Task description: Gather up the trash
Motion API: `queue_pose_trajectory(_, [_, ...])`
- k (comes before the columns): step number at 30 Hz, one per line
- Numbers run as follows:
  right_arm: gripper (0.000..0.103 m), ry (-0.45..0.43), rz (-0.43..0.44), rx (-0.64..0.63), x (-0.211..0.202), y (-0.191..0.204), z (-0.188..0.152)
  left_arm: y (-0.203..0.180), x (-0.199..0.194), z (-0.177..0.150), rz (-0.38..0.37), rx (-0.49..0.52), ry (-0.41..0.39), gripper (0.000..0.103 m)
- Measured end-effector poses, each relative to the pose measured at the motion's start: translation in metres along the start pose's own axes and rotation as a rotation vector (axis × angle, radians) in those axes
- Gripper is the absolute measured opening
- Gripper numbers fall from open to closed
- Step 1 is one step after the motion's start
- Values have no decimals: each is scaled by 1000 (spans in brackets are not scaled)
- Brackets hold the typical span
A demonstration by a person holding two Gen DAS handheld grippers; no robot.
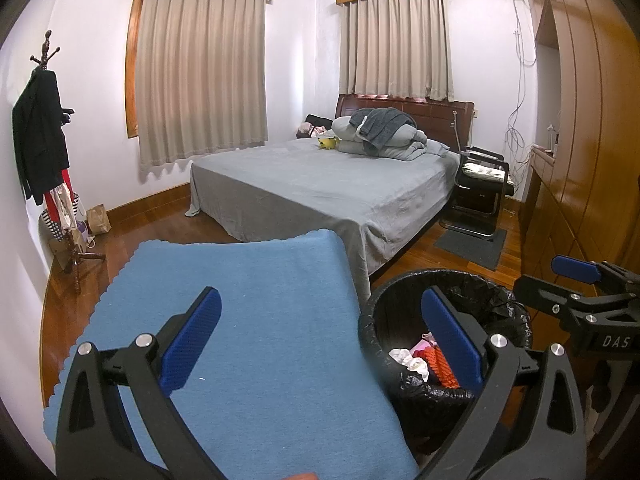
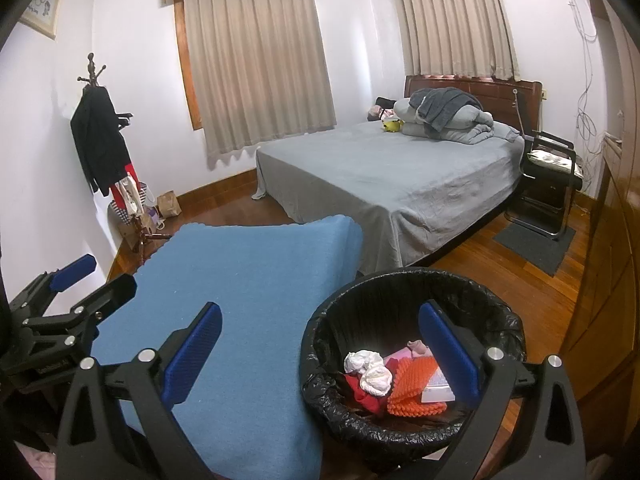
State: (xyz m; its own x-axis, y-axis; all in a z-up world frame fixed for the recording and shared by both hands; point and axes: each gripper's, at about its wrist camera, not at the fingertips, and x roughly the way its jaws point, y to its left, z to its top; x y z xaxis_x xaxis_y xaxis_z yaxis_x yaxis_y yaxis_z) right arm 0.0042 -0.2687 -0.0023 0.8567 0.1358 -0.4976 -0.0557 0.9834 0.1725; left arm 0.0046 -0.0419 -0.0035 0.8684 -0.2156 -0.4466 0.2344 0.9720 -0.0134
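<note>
A round bin with a black liner [image 1: 404, 300] [image 2: 344, 300] stands on the wood floor beside a surface under a blue cloth [image 1: 256, 300] [image 2: 256, 280]. Inside lie crumpled white paper [image 2: 370, 368], an orange ribbed piece [image 2: 412, 384], red scraps and a pale box [image 2: 438, 388]. My left gripper [image 1: 322, 338] is open and empty, over the cloth's right edge. My right gripper [image 2: 320, 350] is open and empty, at the bin's left rim. Each gripper shows in the other's view: the right one [image 1: 576, 268], the left one [image 2: 74, 270].
A bed with a grey sheet [image 1: 320, 184] [image 2: 400, 176] fills the middle of the room. A coat stand with dark clothes [image 1: 40, 140] [image 2: 100, 136] stands at the left wall. A black chair [image 1: 484, 184] and dark mat [image 1: 472, 244] sit right of the bed. A wooden wardrobe [image 1: 580, 140] lines the right.
</note>
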Motion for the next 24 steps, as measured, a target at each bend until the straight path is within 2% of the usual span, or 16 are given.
queue_pose_trajectory(24, [97, 6, -2, -1, 2, 2, -2, 0, -1, 0, 1, 1, 0, 97])
